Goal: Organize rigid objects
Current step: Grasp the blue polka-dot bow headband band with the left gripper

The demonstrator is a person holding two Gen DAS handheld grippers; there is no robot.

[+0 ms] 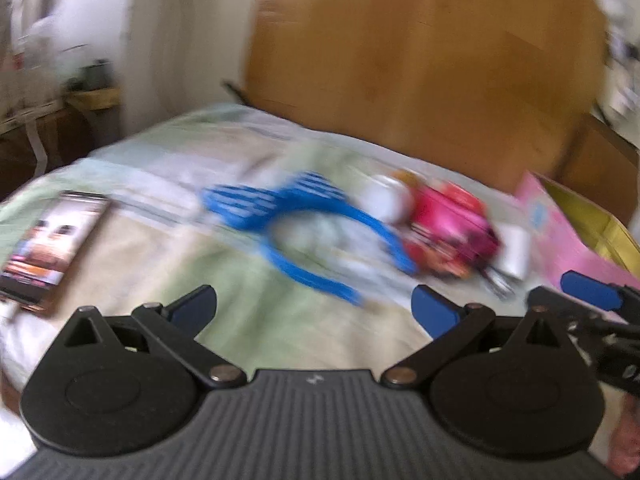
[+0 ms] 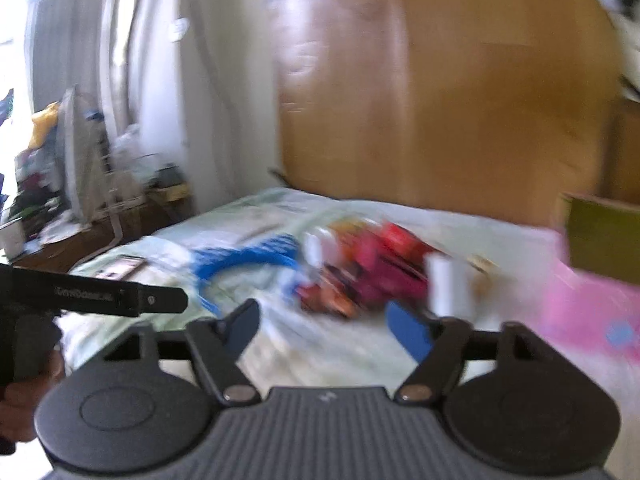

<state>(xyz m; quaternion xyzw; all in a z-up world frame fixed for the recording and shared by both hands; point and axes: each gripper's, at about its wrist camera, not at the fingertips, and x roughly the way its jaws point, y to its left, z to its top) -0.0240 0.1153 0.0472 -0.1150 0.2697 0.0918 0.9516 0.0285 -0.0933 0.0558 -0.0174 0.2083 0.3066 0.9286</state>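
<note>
Both views are blurred. A blue headband with striped ears lies on the bed. To its right sits a pink and red pouch, with a white round thing behind it and a white block beside it. My left gripper hovers short of the headband, open, nothing between its blue pads. My right gripper hangs short of the pouch, open and empty; it also pokes into the left wrist view at the right edge.
A phone with a lit screen lies at the bed's left. A pink box with a yellow-green inside stands at the right. A wooden headboard rises behind. Clutter fills the floor at left.
</note>
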